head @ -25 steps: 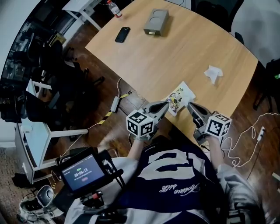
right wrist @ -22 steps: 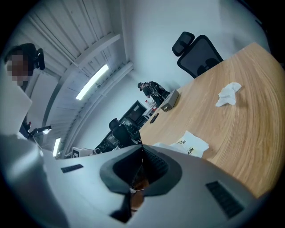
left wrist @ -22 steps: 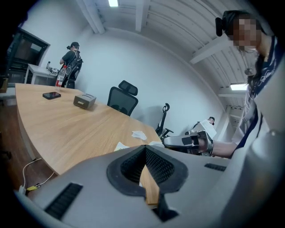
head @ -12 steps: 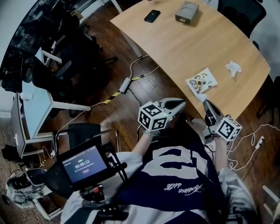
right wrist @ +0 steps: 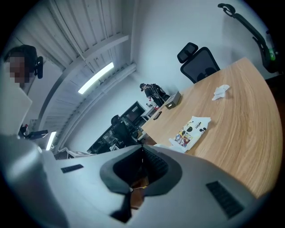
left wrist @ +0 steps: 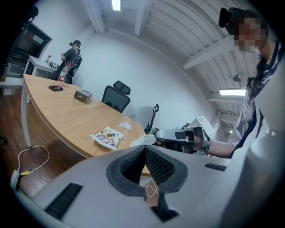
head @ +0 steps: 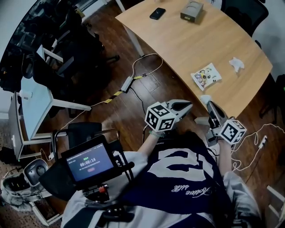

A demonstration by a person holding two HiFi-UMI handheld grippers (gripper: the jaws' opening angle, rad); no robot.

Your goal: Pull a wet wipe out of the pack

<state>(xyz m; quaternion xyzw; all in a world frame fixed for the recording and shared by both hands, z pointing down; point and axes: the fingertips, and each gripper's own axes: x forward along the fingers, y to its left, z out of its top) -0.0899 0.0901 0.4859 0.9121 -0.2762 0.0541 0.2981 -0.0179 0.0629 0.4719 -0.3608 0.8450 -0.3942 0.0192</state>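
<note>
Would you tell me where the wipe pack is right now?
In the head view the pack lies on the table near its near edge, at the right, between the crumpled tissue and the right gripper, which holds a wipe.

White cartoon-print pack; white wipe; light wood table; black phone.

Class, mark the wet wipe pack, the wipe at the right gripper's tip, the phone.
wet wipe pack [head: 205, 75]: head view, printed top.
pulled wipe [left wrist: 141, 140]: left gripper view, its middle.
phone [head: 156, 13]: head view, dark face.
</note>
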